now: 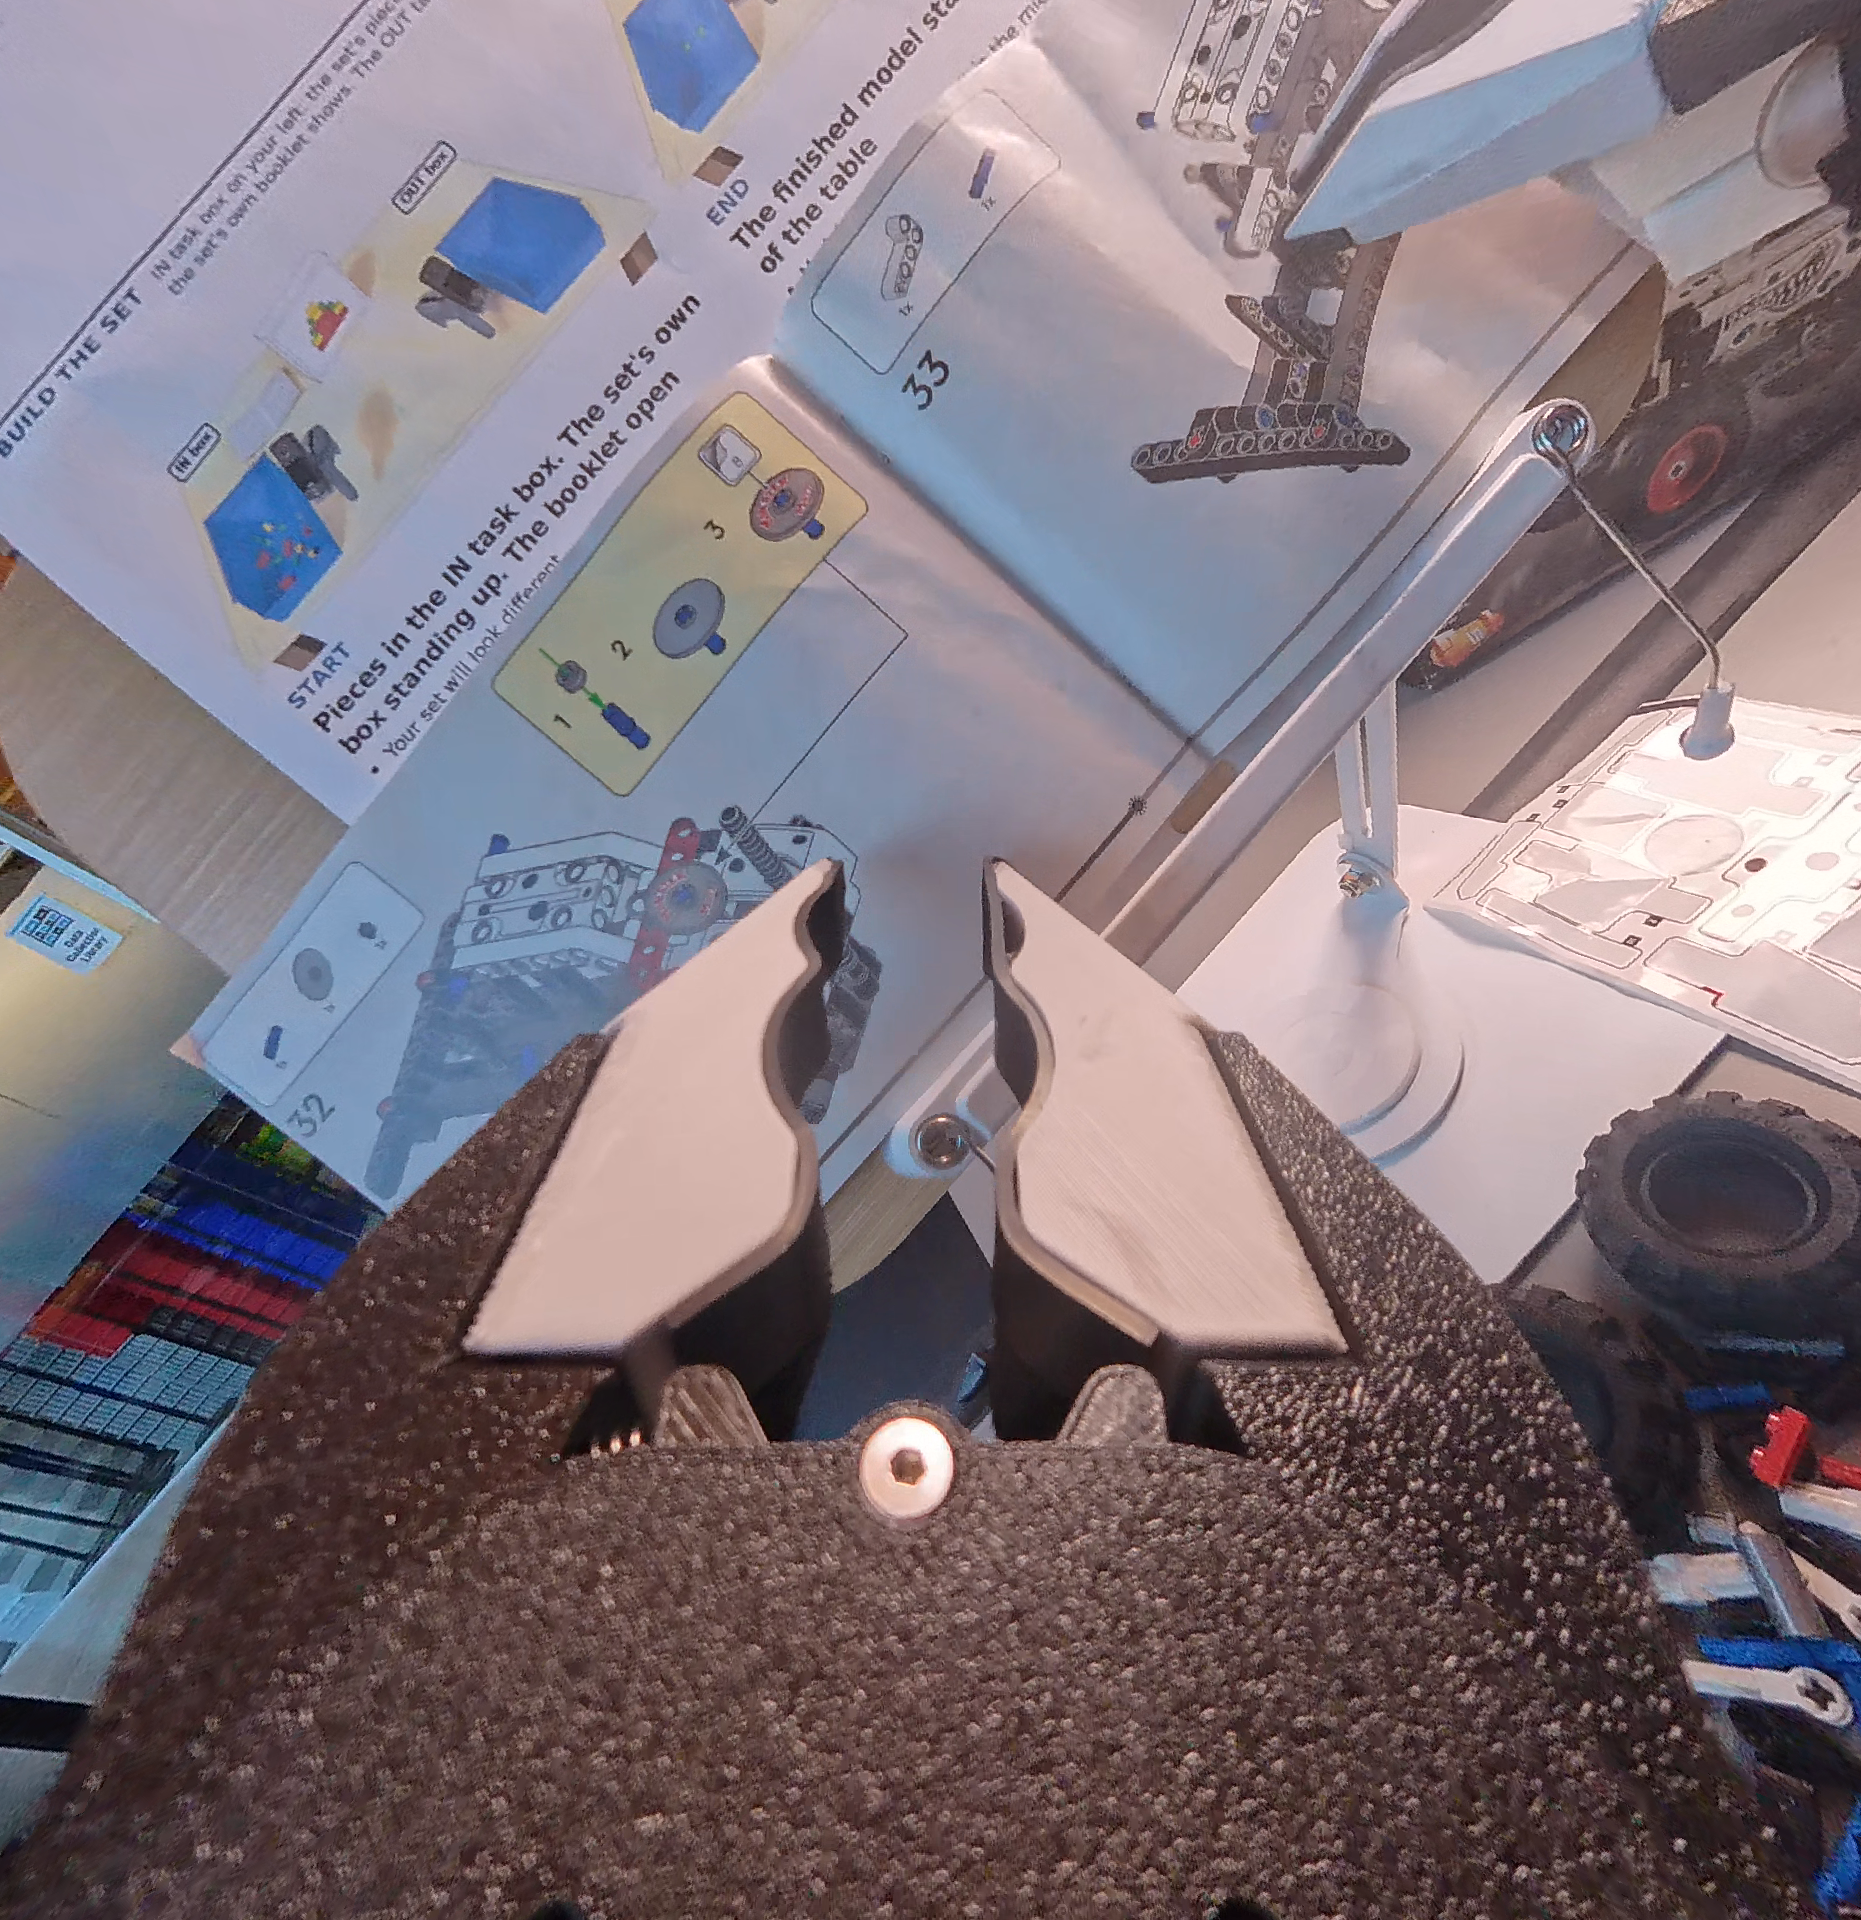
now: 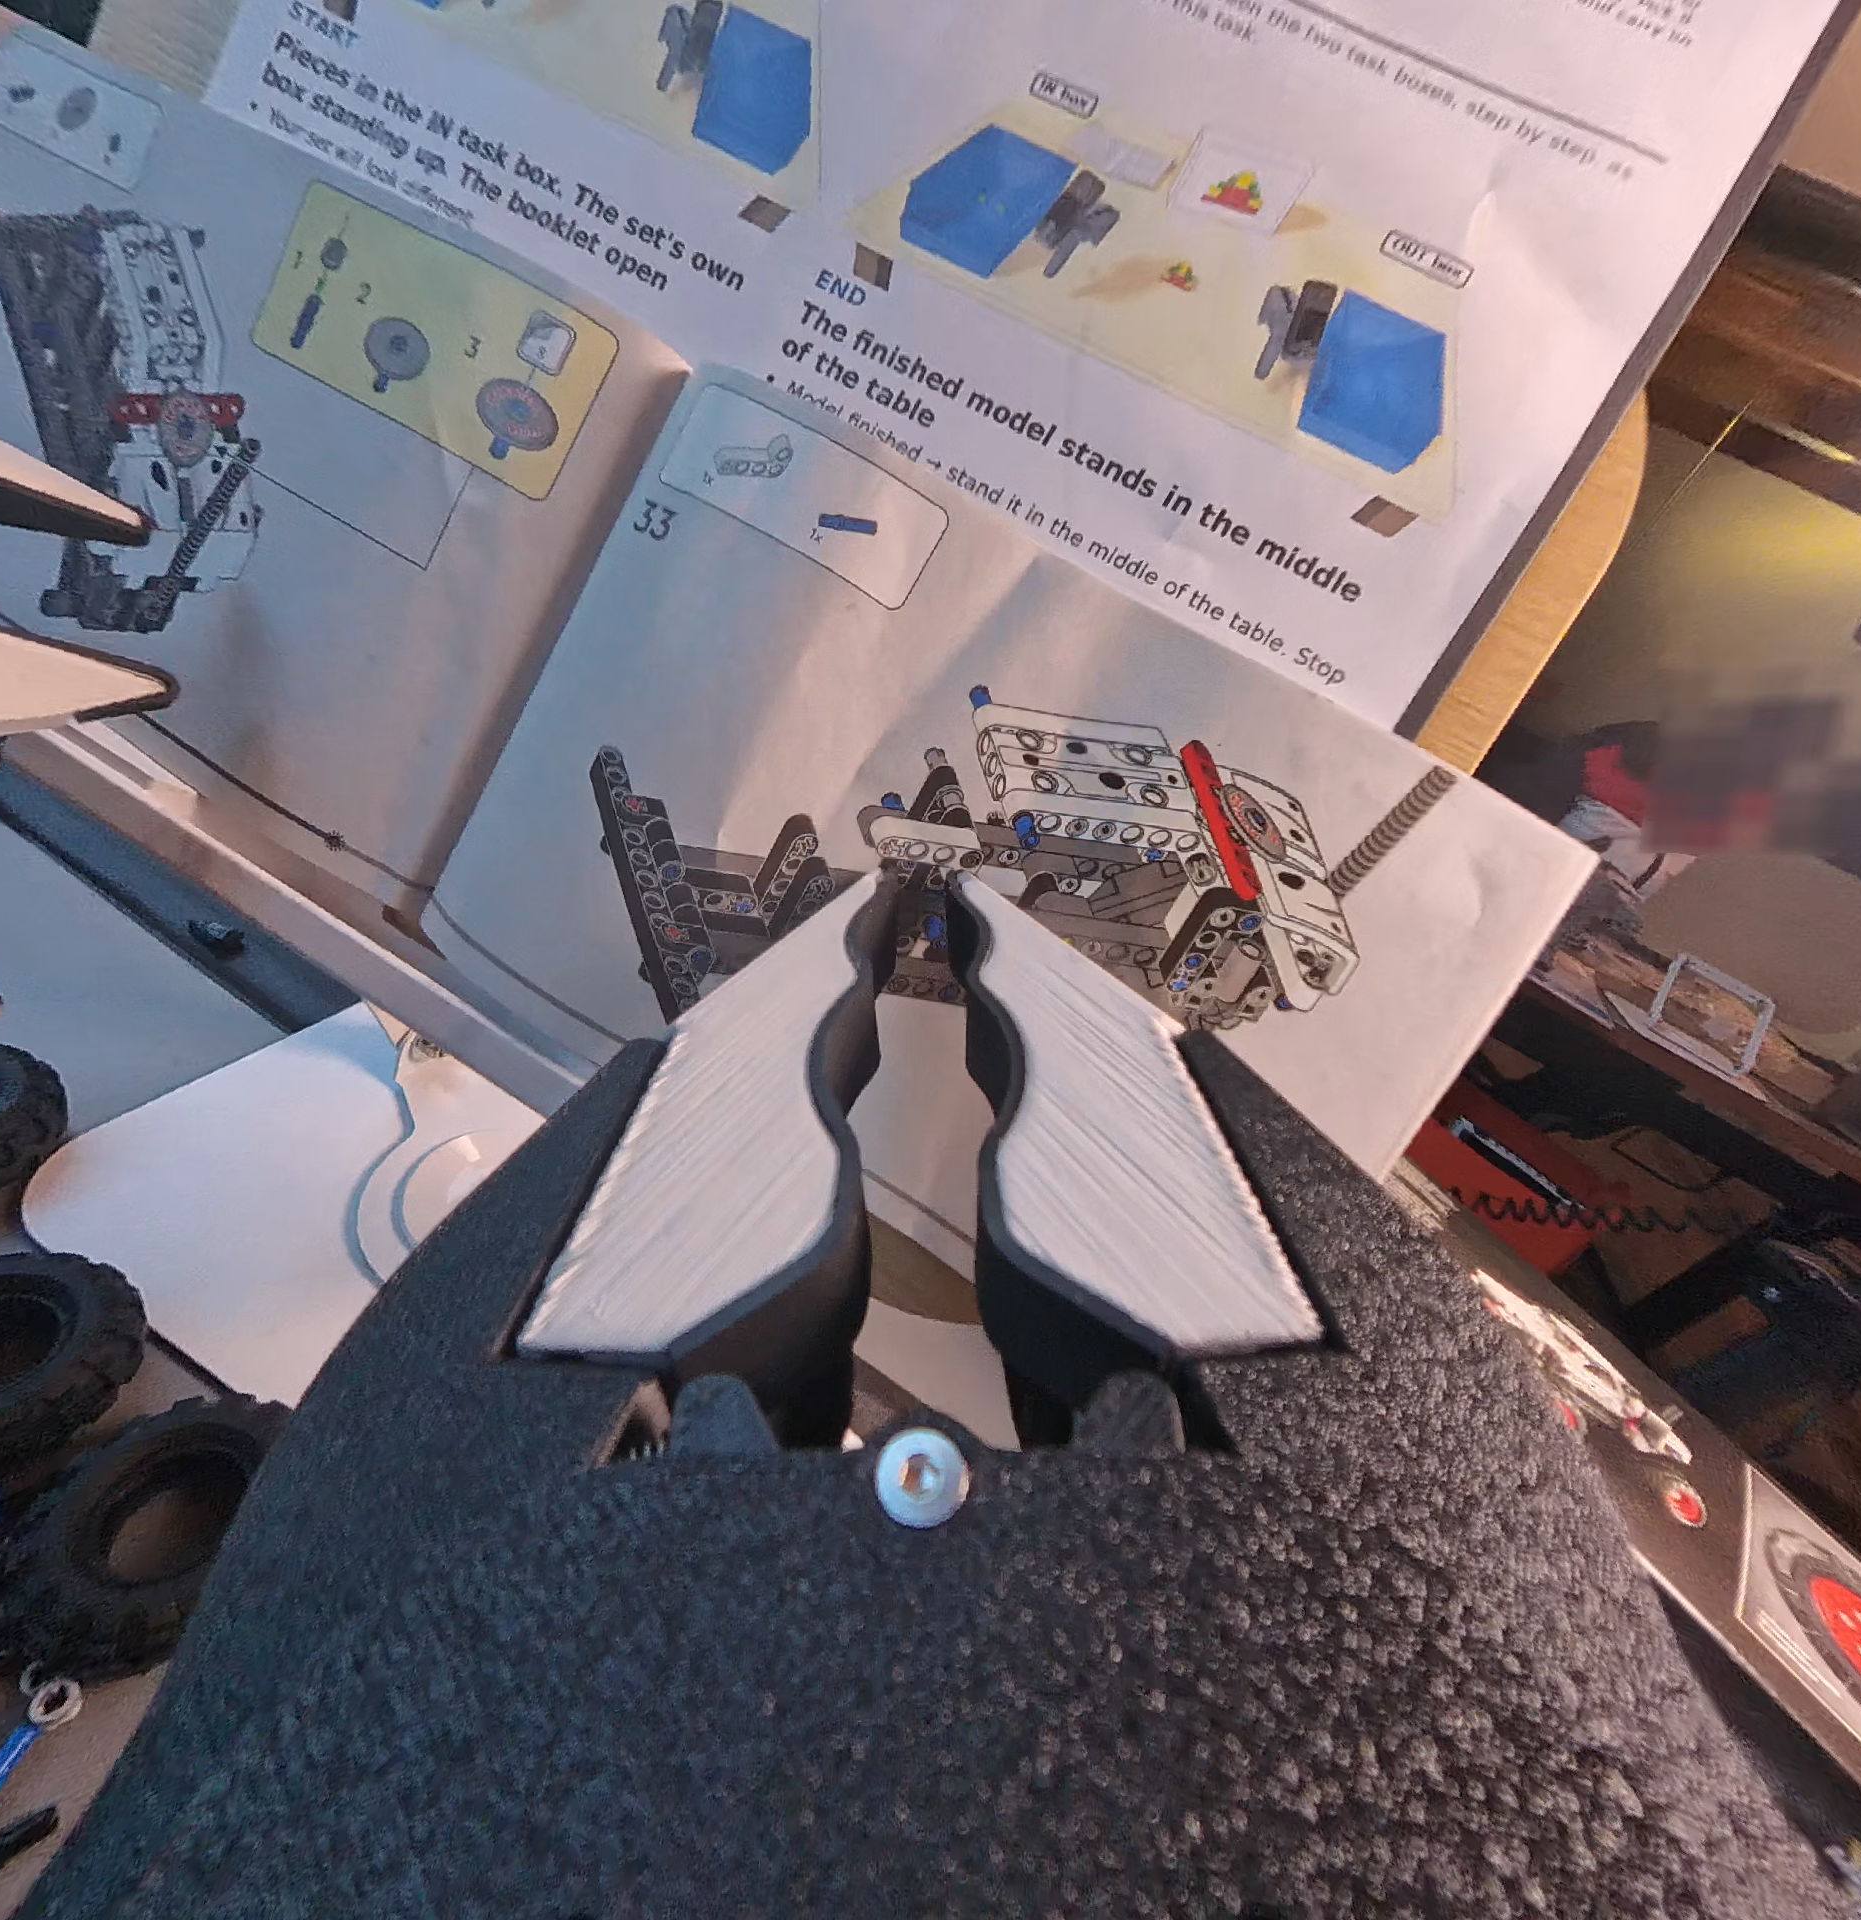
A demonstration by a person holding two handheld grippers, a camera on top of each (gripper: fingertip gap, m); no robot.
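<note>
The left gripper (image 1: 910,883) hangs in the air w/ its fingers apart, a clear gap between the tips and nothing in them; it faces the left-hand page of an open building booklet (image 1: 697,748) propped on a white stand (image 1: 1362,831). The right gripper (image 2: 918,881) faces the booklet's right-hand page, fingers drawn nearly together w/ only a thin gap at the tips; nothing seems to be between them, though the printed drawing right behind the tips makes that hard to be sure of. In the left wrist view the right gripper's pale fingers (image 1: 1425,156) show at the top right, in front of the same page. Behind the booklet stands a bigger white printed sheet (image 2: 1165,343) w/ small pics of blue boxes. On the bench, beside the stand's base, lie black rubber tyres (image 1: 1736,1205), and near them a heap of small blue, red and grey building parts (image 1: 1778,1621). A pale sheet of stickers (image 1: 1684,883) lies flat past the stand's base. At the left edge of the left wrist view are trays of sorted red, blue and grey parts (image 1: 147,1320).
</note>
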